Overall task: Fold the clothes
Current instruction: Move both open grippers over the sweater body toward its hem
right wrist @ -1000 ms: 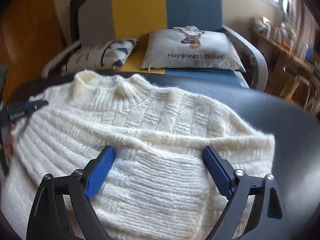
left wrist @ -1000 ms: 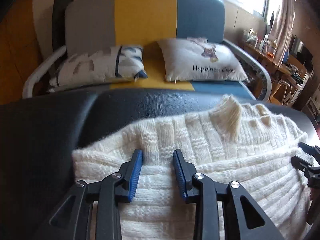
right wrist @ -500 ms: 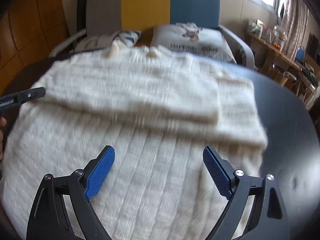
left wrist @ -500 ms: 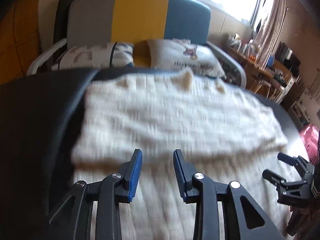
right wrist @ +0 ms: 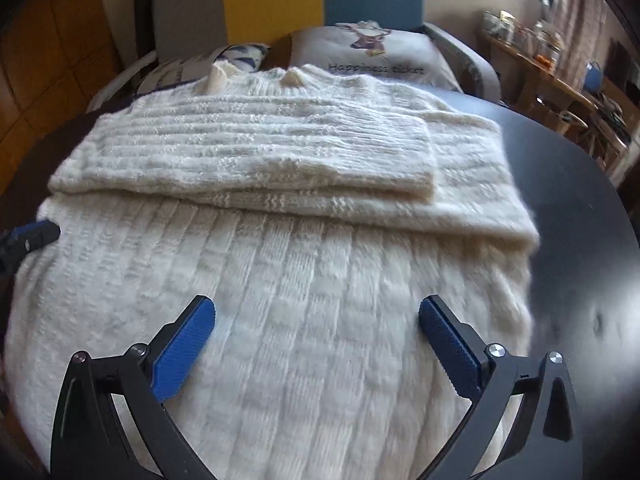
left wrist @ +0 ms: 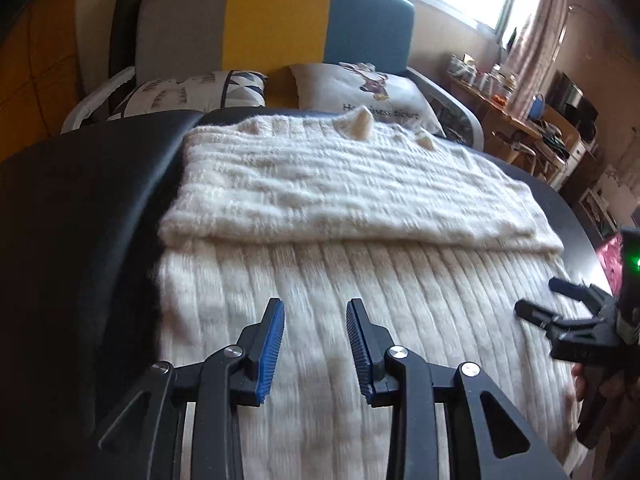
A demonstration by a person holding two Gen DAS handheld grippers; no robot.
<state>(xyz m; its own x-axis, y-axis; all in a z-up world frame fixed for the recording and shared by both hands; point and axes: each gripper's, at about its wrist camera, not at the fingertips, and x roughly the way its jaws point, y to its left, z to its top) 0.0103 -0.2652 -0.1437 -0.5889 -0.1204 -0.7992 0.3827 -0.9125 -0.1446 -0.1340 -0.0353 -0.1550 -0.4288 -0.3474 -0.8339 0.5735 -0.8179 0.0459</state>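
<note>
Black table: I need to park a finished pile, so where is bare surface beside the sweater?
Bare black table lies right of the white sweater, toward the cluttered wooden shelf. Another bare strip runs along its left edge. The middle is covered by the sweater, with the left gripper and right gripper over it.

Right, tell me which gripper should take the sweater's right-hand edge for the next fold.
The right gripper, probably. Its fingers gape wide over the white ribbed knit sweater, nearer its right edge beside the bare black table. The left gripper, fingers narrowly parted, hangs over the sweater's left half.
</note>
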